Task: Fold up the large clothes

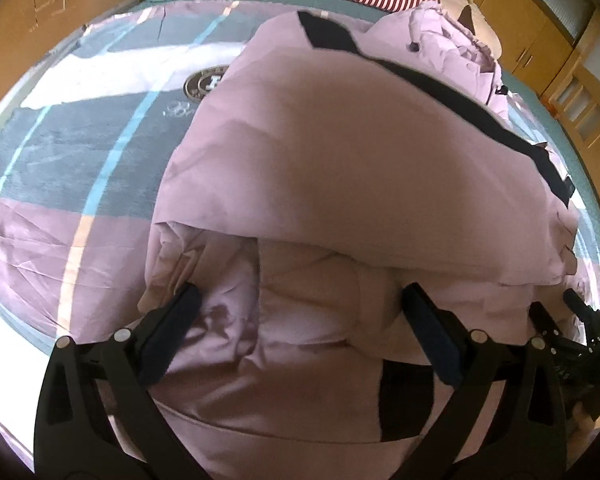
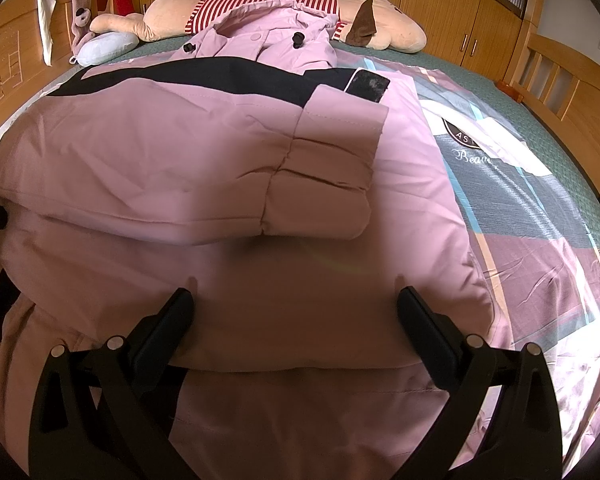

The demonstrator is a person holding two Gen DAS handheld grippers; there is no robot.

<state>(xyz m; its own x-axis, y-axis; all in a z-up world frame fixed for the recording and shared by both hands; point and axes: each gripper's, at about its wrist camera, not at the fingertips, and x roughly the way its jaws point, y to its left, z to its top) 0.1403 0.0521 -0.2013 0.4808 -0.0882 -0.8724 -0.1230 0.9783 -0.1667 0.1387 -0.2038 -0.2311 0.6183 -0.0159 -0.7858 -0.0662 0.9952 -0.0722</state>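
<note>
Your big pink coat [image 2: 228,168] lay spread on the bed [image 2: 540,216], with one sleeve [image 2: 332,168] folded across its middle and its hood up by the stuffed toy dog [image 2: 380,28]. Your left tool [image 1: 300,308] was wide open, pressed down on the puffy coat and holding nothing. Your right tool [image 2: 296,304] was wide open too, resting on the coat's lower part.

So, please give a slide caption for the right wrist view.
Open right gripper over a pink padded coat, sleeve folded across, on a patterned bed cover.
</note>
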